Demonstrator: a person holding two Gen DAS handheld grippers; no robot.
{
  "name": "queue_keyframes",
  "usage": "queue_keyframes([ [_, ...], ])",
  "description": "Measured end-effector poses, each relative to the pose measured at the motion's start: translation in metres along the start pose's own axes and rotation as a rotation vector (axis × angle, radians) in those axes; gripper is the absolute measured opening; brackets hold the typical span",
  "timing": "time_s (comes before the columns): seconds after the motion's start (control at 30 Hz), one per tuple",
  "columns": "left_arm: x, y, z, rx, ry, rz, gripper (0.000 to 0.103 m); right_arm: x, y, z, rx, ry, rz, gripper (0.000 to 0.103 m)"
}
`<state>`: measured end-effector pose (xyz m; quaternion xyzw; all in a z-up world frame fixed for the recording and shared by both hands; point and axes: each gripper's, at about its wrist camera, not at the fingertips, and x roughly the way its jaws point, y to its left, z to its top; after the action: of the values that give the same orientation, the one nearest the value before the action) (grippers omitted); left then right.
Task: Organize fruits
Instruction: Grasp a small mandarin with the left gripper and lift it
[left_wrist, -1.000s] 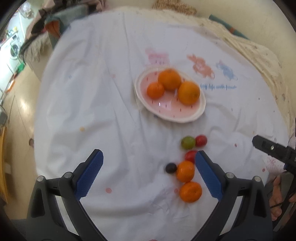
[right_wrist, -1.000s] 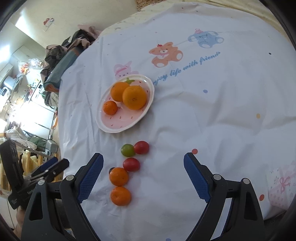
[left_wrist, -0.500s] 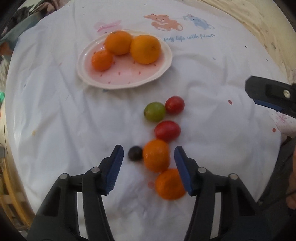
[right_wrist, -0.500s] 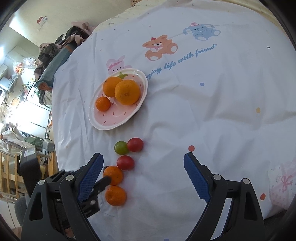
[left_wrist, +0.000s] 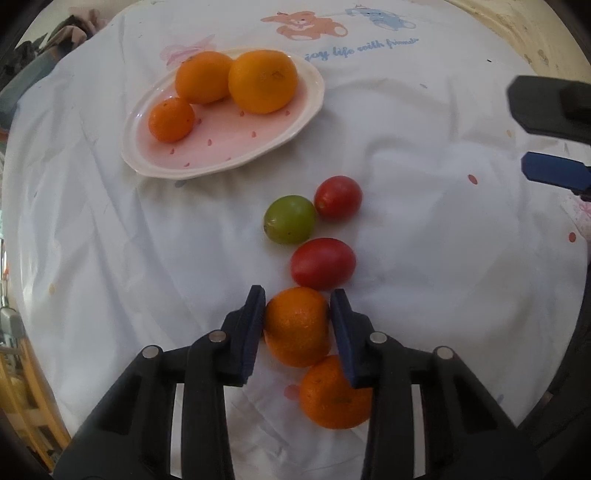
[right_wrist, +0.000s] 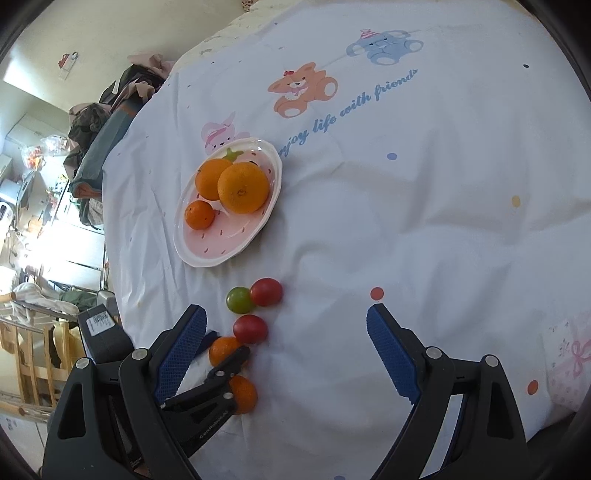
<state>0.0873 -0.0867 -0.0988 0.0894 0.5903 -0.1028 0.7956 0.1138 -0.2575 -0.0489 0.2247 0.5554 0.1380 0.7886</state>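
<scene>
A small mandarin (left_wrist: 295, 328) lies on the white printed cloth between the blue pads of my left gripper (left_wrist: 298, 293). Its jaws are closing, and both pads touch the fruit's sides. A second mandarin (left_wrist: 332, 395) lies just behind it, partly under the right finger. Ahead sit a red tomato (left_wrist: 323, 262), a green one (left_wrist: 290, 219) and another red one (left_wrist: 338, 197). The pink plate (left_wrist: 221, 168) holds three oranges. My right gripper (right_wrist: 286, 313) hovers open over bare cloth to the right of the fruit row, holding nothing. From there the left gripper (right_wrist: 223, 349) shows around the mandarin (right_wrist: 221, 349).
A pile of clothes (right_wrist: 103, 147) lies past the cloth's far left edge, and a wooden chair (right_wrist: 33, 354) stands below it. A pink bow-print item (right_wrist: 565, 354) sits at the right edge. The cloth (right_wrist: 424, 184) to the right of the plate is bare.
My left gripper came down onto the fruit row and narrowed from wide open to pads against the nearer small mandarin. A small dark fruit beside it is now hidden. The right gripper stayed open.
</scene>
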Motion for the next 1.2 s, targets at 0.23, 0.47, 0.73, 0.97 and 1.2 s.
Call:
queue_keyframes([
  [0.23,-0.030,0.004,-0.003,-0.021,-0.072,-0.053,0.031,0.001,0.002,0.000,-0.005,0.004,0.003,0.091],
  [0.47,-0.082,0.038,-0.001,-0.109,-0.157,-0.072,0.031,0.004,0.006,0.000,-0.019,0.012,0.006,0.091],
  [0.73,-0.104,0.093,-0.011,-0.216,-0.163,0.016,0.031,0.012,0.015,-0.004,-0.054,0.032,0.003,0.091],
  [0.97,-0.079,0.126,-0.020,-0.388,-0.122,0.029,0.031,0.026,0.025,-0.010,-0.079,0.093,0.071,0.091],
  [1.2,-0.081,0.118,-0.013,-0.357,-0.144,0.049,0.031,0.051,0.046,-0.032,-0.234,0.198,-0.003,0.089],
])
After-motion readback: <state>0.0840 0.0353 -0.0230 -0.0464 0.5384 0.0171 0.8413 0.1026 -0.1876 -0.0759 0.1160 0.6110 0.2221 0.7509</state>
